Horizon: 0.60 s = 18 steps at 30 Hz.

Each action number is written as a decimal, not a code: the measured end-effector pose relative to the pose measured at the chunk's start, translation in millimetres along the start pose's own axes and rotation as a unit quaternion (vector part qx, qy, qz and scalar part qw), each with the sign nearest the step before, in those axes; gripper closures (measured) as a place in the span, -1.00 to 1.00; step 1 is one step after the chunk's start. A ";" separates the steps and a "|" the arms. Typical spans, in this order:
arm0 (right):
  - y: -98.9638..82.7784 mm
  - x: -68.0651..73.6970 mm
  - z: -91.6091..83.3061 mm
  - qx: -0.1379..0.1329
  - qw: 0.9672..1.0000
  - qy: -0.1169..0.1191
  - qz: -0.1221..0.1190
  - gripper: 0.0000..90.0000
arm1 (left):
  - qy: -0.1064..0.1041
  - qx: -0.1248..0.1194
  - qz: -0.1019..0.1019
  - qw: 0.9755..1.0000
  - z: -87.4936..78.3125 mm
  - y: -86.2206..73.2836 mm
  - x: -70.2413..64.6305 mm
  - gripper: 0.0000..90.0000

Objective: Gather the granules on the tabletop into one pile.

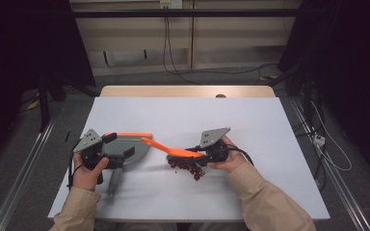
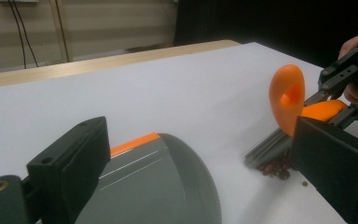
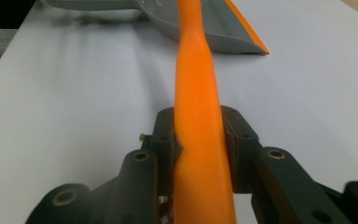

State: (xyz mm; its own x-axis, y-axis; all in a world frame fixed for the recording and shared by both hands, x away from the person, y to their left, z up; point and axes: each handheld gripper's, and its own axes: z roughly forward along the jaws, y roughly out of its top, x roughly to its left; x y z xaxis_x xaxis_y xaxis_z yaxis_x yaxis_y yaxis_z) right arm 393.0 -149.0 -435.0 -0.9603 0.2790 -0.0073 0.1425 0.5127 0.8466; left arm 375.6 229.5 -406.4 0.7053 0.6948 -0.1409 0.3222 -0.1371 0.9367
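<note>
A: See the brush [image 1: 173,150]? It's lying low over the table, orange handle pointing at the dustpan [image 1: 125,149], bristles down on that little heap of dark red beans [image 1: 189,166] just to the dustpan's right.

B: And the right gripper [image 1: 207,153] has it?

A: Clamped on the handle, yes. In the right gripper view both jaws press against the orange handle [image 3: 198,130] from either side, close to the bristle end. Good place to hold, I'd say: a stiff plastic handle, light, and gripping near the head gives control over the sweep. That plastic looks smooth, though, so it could twist in the jaws if pushed hard.

B: The beans?

A: Small, hard, round-ish. My guess is they'll roll and scatter rather than slide together. The bristles look soft and will bend, so gentle strokes.

B: What about the dustpan?

A: Grey, with an orange lip [image 2: 133,143], sitting flat on the white table [image 1: 250,120]. The left gripper [image 1: 107,153] is at its handle end, and the left gripper view looks out over the pan, but I can't tell whether those jaws are actually pinching it. It's light plastic; unheld, I think it would skid away when the brush pushes beans at it.

B: Room to work?

A: Plenty beyond the dustpan, bare table all the way. The near edge is closer, just past the beans on the person's side, so a stray bean could roll off there.
</note>
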 end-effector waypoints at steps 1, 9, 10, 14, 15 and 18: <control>-0.1 0.6 -0.3 -0.001 1.000 0.000 -0.001 0.55 | 0.000 -0.001 -0.001 1.000 -0.1 0.0 0.1 -0.89; 1.0 6.2 -2.2 0.006 1.000 0.004 0.002 0.56 | 0.001 -0.002 0.001 1.000 -1.3 0.5 0.1 -0.89; 1.1 6.9 -2.2 0.006 1.000 0.005 0.000 0.55 | 0.000 -0.002 0.000 1.000 -1.2 0.4 0.1 -0.89; 0.1 8.5 -3.0 0.004 1.000 0.003 0.002 0.56 | 0.000 -0.001 0.002 1.000 -1.0 0.4 0.0 -0.89; -0.1 8.8 -3.3 0.003 1.000 0.005 0.002 0.56 | 0.001 -0.001 0.002 1.000 -1.1 0.4 -0.2 -0.89; -0.4 10.5 -3.7 0.003 1.000 0.004 0.002 0.55 | 0.001 0.000 0.003 1.000 -1.3 0.4 -0.1 -0.89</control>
State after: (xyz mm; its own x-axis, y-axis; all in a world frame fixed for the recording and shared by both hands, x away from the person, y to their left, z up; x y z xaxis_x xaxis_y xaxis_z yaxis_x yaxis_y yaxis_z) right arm 382.0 -149.2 -433.4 -0.9618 0.2738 0.0003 0.1475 0.5174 0.8429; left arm 374.9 230.3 -405.7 0.7066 0.6948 -0.1342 0.3172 -0.1415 0.9377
